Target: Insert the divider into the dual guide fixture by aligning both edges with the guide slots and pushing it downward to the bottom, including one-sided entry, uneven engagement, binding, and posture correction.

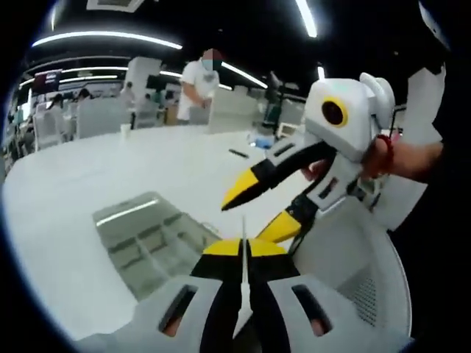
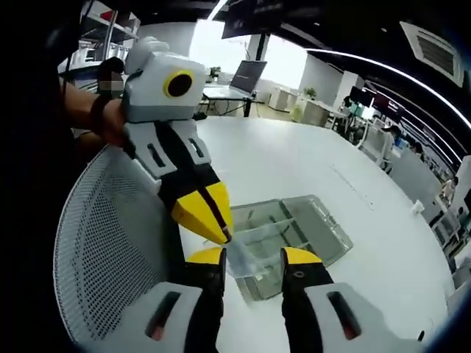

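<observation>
My left gripper is shut on a thin clear divider, which I see edge-on between its yellow tips. In the right gripper view that divider hangs from the left gripper above the table's near edge. The right gripper is open, one jaw on each side of the divider; I cannot tell whether it touches. In the left gripper view the right gripper comes in from the right with its jaws apart. The clear guide fixture, a compartmented tray, lies on the white table just beyond.
A white mesh chair back stands close below both grippers, also in the left gripper view. A person stands at desks beyond the big white table. A laptop sits on a far desk.
</observation>
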Available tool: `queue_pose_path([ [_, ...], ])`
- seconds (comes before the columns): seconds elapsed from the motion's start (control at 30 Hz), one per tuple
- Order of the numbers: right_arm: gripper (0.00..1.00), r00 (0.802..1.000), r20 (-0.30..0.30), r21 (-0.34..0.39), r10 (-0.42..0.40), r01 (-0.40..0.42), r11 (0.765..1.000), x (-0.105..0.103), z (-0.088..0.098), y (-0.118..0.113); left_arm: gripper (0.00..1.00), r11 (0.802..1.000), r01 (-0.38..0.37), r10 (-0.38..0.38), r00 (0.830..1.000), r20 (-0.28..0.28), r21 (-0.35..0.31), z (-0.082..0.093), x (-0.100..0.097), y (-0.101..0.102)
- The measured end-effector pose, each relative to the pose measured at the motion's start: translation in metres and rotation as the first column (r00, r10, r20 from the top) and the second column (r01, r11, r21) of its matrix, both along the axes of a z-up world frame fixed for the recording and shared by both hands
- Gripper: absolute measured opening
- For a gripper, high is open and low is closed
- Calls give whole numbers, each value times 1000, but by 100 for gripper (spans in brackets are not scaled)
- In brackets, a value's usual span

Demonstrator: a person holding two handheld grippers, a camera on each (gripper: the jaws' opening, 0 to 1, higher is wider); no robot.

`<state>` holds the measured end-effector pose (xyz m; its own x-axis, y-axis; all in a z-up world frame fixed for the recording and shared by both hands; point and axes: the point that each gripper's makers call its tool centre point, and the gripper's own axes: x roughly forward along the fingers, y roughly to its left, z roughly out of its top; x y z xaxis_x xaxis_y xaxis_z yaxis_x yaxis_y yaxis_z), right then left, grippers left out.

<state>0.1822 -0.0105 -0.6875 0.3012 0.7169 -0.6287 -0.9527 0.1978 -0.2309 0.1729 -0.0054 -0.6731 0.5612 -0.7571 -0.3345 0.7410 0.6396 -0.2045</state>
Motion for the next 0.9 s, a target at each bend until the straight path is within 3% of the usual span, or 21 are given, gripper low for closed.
queue_pose_path([
  [0.57, 3, 996, -50, -23, 78, -80, 997, -12, -3, -2, 0, 997, 61, -63, 997, 50, 42, 1, -4, 0],
  [0.9, 0, 987, -84, -41, 138, -142, 989, -25, 0, -2, 3, 997, 70, -73, 996, 57, 38, 1, -6, 1],
])
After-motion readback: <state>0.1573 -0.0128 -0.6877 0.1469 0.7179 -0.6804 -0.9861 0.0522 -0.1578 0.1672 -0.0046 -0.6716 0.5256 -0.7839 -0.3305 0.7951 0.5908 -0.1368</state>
